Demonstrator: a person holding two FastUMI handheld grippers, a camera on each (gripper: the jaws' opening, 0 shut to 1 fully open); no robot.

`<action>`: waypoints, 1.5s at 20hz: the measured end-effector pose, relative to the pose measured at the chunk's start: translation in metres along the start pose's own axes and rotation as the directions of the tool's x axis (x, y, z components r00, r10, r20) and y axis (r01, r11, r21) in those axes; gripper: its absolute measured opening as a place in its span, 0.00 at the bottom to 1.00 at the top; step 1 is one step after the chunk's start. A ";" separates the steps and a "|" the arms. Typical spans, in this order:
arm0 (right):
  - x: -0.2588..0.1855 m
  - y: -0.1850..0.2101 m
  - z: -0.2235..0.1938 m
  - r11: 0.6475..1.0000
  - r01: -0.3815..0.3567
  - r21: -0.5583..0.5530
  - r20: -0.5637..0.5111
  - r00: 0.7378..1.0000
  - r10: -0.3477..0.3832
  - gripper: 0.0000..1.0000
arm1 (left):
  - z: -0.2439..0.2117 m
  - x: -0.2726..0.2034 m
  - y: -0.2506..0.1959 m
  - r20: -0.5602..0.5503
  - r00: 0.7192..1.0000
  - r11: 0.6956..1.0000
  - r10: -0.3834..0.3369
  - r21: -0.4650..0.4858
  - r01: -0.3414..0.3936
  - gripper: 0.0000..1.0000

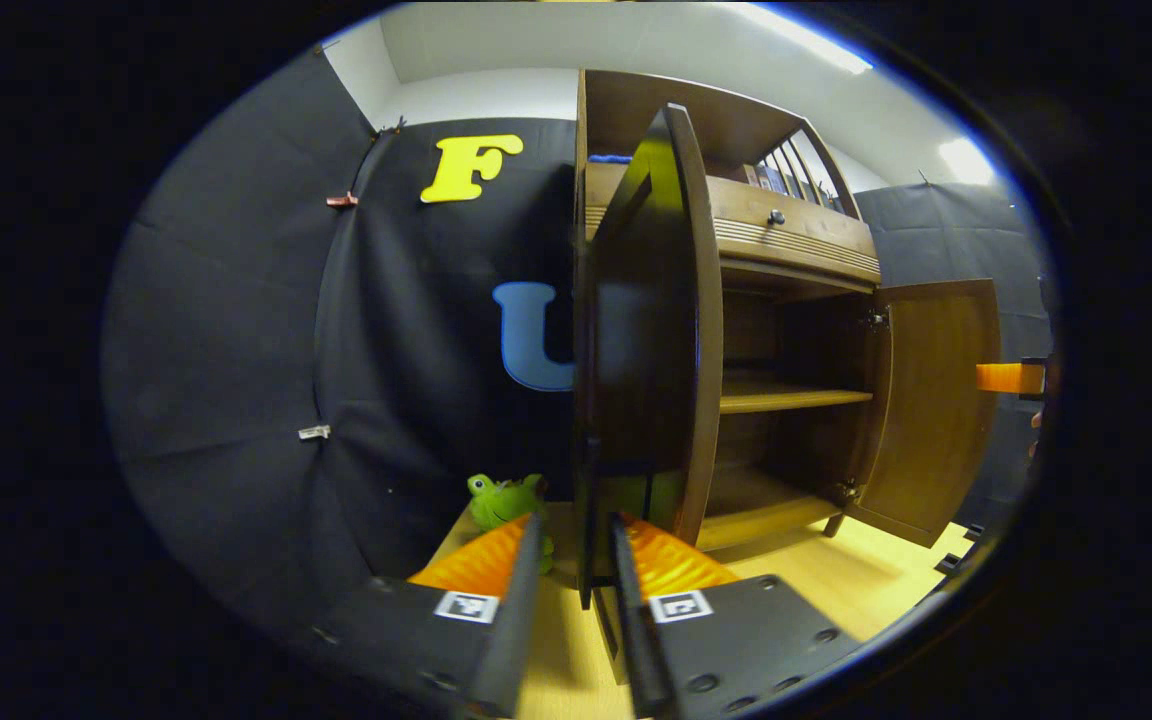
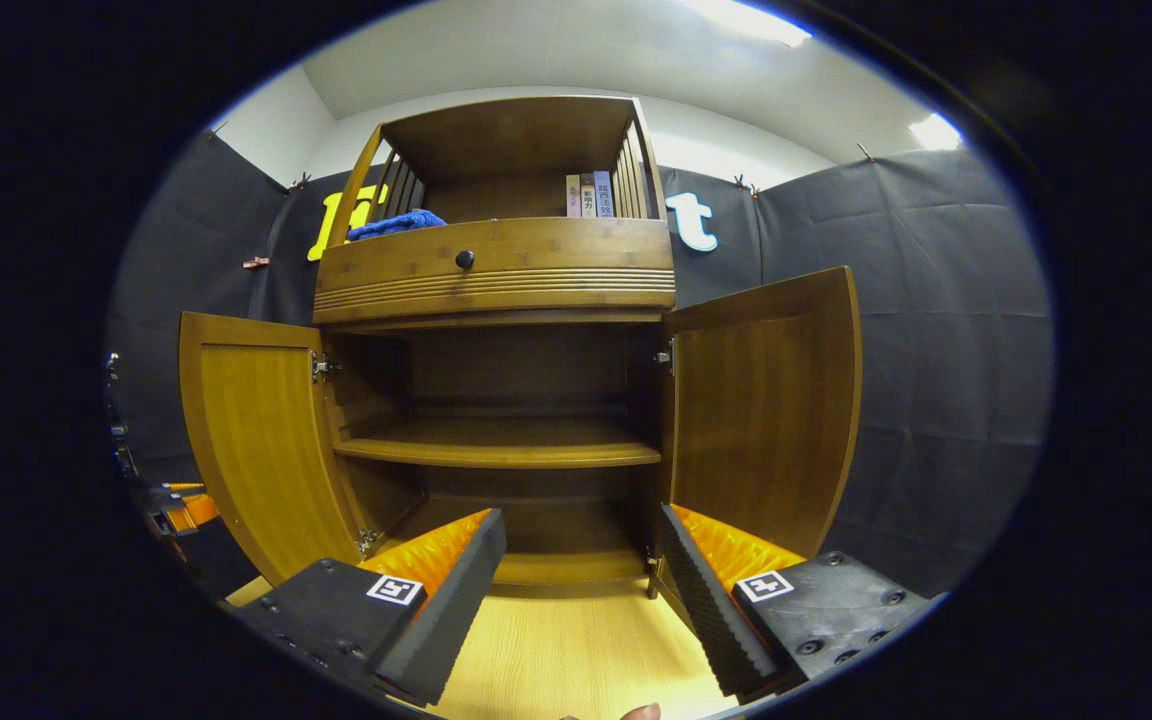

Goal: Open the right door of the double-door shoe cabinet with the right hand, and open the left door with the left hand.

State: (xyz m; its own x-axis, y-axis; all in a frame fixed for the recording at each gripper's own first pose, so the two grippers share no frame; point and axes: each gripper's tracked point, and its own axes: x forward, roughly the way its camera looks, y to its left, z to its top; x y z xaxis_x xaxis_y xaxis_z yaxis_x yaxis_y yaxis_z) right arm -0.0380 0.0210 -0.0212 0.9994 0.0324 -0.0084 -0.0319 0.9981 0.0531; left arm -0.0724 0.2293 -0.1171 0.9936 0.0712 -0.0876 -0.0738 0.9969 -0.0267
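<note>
Brown wooden double-door shoe cabinet (image 2: 496, 280): left gripper (image 1: 576, 530) narrowly pinches the left door (image 1: 651, 330) edge; release squarely. Right gripper (image 2: 581, 545), wide apart, holds nothing.

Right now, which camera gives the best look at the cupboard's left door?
The right gripper view: the left door faces the camera, swung wide open, its whole inner panel showing. The left gripper view sees that door edge-on, close beside the left tool.

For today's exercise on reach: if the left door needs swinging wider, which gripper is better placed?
Left. The left gripper sits at the left door edge; the right gripper hangs open before the cabinet shelf, touching nothing.
</note>
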 end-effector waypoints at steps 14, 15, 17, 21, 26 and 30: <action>0.022 -0.033 0.007 0.999 -0.023 0.029 0.021 1.000 0.023 0.98 | 0.051 -0.042 -0.055 0.080 0.994 0.996 0.075 -0.044 -0.072 0.96; 0.024 -0.037 0.008 0.999 -0.026 0.032 0.022 0.999 0.025 1.00 | 0.052 -0.041 -0.067 0.081 0.994 0.997 0.067 -0.046 -0.064 0.97; 0.026 -0.048 0.006 0.999 -0.023 0.034 0.022 1.000 0.022 0.98 | 0.060 -0.037 -0.091 0.103 0.993 0.998 0.052 -0.039 -0.048 0.96; 0.031 -0.071 0.003 0.999 -0.017 0.038 0.021 1.000 0.017 0.98 | 0.065 -0.022 -0.141 0.102 0.995 1.000 0.000 -0.018 0.002 0.97; 0.037 -0.095 0.004 0.998 -0.025 0.057 0.016 1.000 0.024 0.98 | 0.083 -0.001 -0.183 0.120 0.993 1.000 0.017 -0.027 -0.014 0.97; 0.037 -0.105 0.009 0.998 -0.037 0.059 0.021 0.999 0.036 0.98 | 0.090 0.014 -0.218 0.122 0.993 1.000 0.011 -0.014 -0.010 0.96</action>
State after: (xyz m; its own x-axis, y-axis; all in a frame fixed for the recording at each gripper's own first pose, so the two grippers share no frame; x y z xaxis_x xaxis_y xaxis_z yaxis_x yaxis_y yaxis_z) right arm 0.0026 -0.0829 -0.0177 0.9977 0.0670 0.0142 -0.0682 0.9913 0.1123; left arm -0.0344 0.0160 -0.0226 0.9957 0.0860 0.0340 -0.0846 0.9956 -0.0403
